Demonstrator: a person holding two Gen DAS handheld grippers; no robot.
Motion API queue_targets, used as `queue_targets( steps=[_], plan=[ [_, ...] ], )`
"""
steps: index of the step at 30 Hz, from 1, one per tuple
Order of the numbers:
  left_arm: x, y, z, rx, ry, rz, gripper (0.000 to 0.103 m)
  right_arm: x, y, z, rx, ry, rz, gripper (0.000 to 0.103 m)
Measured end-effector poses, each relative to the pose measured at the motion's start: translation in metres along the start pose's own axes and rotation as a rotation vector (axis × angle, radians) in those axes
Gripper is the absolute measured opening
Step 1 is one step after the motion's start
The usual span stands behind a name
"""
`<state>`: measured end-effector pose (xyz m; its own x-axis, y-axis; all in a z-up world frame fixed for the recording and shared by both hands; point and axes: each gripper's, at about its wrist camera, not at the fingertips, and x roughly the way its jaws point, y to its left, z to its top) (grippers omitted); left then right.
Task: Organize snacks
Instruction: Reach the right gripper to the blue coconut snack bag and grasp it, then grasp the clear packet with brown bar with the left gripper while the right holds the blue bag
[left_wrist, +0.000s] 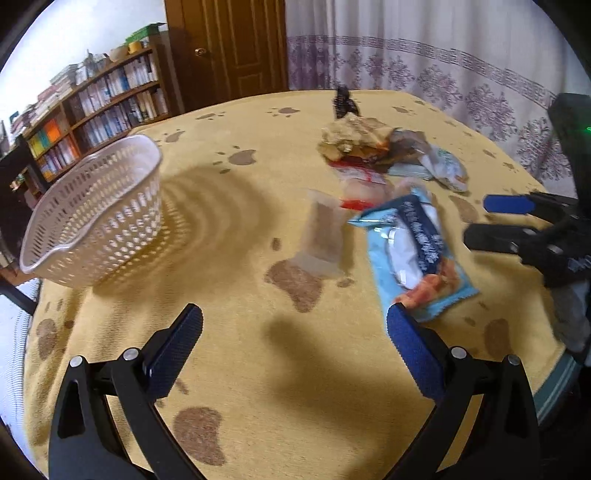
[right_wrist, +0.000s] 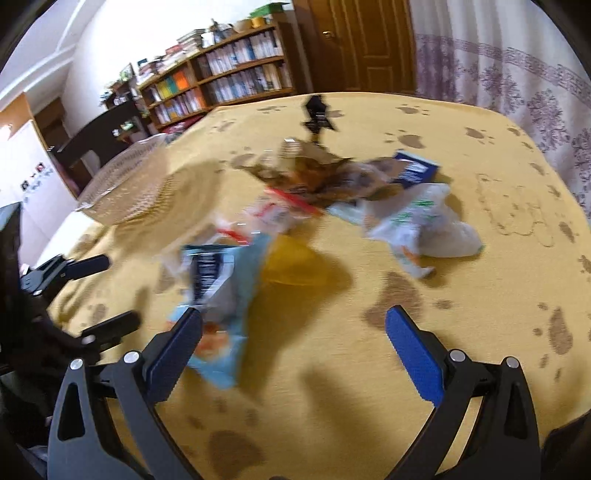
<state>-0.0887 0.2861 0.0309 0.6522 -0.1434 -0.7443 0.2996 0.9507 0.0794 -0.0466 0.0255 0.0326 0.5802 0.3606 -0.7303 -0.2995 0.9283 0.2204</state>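
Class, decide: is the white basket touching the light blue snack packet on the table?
Apart. The left wrist view shows the white basket at left and the light blue snack packet at right, with bare yellow tablecloth between them.

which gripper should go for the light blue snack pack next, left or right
Probably right. Both grippers are open and empty, but the right gripper has the light blue snack pack against its inner finger, while the left gripper sits nearer the white basket.
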Motion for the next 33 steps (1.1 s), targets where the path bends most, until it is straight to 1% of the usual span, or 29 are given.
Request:
queue_targets(
  steps=[2,5,9,10,12,15,19,22,26,33],
  plan=[
    [-0.002,0.004,0.0,0.007,-0.016,0.03,0.101,0.001,0.013,-0.001,-0.017,-0.004,0.015,0.098],
    [-0.006,0.01,0.0,0.008,-0.033,0.05,0.101,0.004,0.03,0.0,-0.026,-0.007,0.029,0.097],
    [-0.01,0.02,0.0,-0.001,-0.048,0.083,0.101,0.015,0.043,0.006,-0.018,0.009,0.041,0.086],
    [-0.011,0.023,-0.001,-0.005,-0.05,0.09,0.101,0.019,0.046,0.007,-0.014,0.016,0.042,0.078],
    [-0.012,0.029,-0.002,-0.016,-0.052,0.097,0.101,0.028,0.048,0.008,-0.005,0.037,0.038,0.069],
    [-0.014,0.037,-0.004,-0.031,-0.055,0.101,0.101,0.038,0.051,0.01,-0.001,0.049,0.017,0.066],
    [-0.014,0.041,-0.005,-0.046,-0.054,0.105,0.101,0.045,0.057,0.01,-0.023,0.052,-0.016,0.052],
    [-0.014,0.04,-0.004,-0.047,-0.051,0.105,0.101,0.047,0.055,0.007,-0.028,0.051,-0.021,0.05],
    [-0.013,0.036,-0.002,-0.038,-0.049,0.107,0.101,0.039,0.052,0.005,-0.034,0.041,-0.017,0.049],
    [-0.003,0.016,0.011,0.009,-0.052,0.093,0.101,0.007,0.038,-0.004,-0.041,-0.006,-0.024,0.049]
  ],
)
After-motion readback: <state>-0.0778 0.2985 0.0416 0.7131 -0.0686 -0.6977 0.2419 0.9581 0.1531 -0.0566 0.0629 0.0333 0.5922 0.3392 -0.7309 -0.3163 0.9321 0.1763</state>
